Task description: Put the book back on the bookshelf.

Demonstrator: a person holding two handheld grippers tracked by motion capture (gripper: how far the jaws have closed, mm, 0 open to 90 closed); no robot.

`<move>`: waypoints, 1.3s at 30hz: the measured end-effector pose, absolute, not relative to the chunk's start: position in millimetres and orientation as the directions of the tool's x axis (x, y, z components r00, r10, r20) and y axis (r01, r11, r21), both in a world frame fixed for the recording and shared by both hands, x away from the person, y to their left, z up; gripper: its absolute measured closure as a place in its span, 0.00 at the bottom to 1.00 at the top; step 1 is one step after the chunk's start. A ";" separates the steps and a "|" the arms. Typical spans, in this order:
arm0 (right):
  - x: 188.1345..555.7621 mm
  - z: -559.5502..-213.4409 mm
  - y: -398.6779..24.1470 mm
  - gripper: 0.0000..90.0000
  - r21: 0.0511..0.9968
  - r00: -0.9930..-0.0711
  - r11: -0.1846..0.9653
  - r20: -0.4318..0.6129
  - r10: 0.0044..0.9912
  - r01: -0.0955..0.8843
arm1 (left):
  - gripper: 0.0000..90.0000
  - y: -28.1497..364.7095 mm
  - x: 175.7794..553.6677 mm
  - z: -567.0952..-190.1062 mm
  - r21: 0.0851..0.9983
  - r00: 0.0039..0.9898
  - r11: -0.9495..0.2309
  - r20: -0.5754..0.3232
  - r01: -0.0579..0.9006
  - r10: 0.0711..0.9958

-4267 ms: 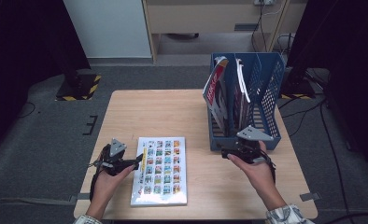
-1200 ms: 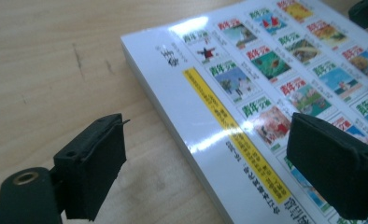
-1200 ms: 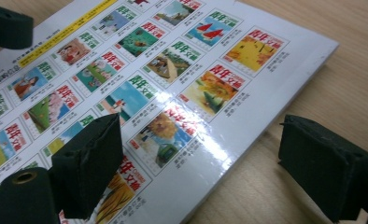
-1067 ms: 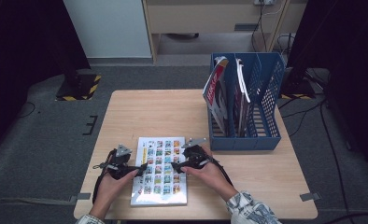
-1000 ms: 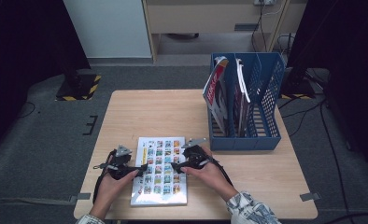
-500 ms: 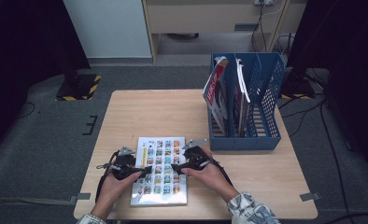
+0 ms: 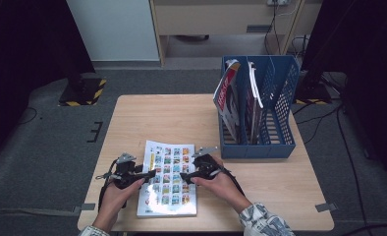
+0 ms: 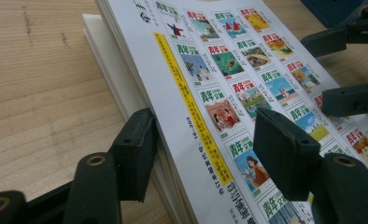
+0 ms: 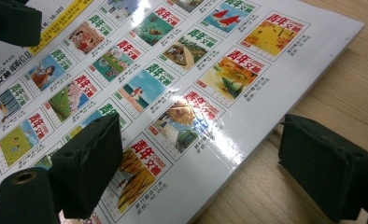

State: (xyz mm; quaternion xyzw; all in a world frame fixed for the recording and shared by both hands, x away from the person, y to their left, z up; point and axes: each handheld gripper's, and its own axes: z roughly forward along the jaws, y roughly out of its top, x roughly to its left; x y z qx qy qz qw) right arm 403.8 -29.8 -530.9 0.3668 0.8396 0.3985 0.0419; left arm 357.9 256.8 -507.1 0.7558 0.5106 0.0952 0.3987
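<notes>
On the table [image 7: 132,128], the left gripper [image 7: 150,173], jaws just closing, and the half-open right gripper [image 7: 184,175] straddle the magazine's [image 7: 169,182] opposite edges, neither yet gripping.

A light wooden table [image 7: 152,123] with rounded corners is seen from above, set on a grey carpeted floor [image 7: 49,147]. A magazine [image 7: 169,179] with a grid of small coloured pictures on its cover is laid flat near the table's front edge, left of centre. A blue file rack [image 7: 280,142] is stood on the back right part of the table, well apart from the magazine, and several magazines are held upright in it.
</notes>
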 end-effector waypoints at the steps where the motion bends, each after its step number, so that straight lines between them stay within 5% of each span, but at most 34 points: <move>1: 403.6 -530.9 -29.8 0.16 0.700 -0.727 0.413 0.222 0.650 0.583 | 0.47 257.5 358.0 -507.7 0.695 0.457 -0.169 -0.252 0.699 0.853; 21: 403.5 -530.9 -29.7 0.15 0.701 -0.728 0.413 0.222 0.648 0.581 | 0.61 252.1 358.3 -501.0 0.709 0.520 -0.161 -0.324 0.686 0.790; 36: 403.4 -531.0 -29.8 0.15 0.702 -0.728 0.411 0.223 0.648 0.582 | 0.53 246.4 379.3 -506.3 0.674 0.520 -0.181 -0.343 0.717 0.782; 39: 403.5 -531.1 -29.9 0.15 0.702 -0.729 0.412 0.222 0.647 0.580 | 0.59 243.9 381.6 -505.6 0.664 0.519 -0.201 -0.324 0.720 0.791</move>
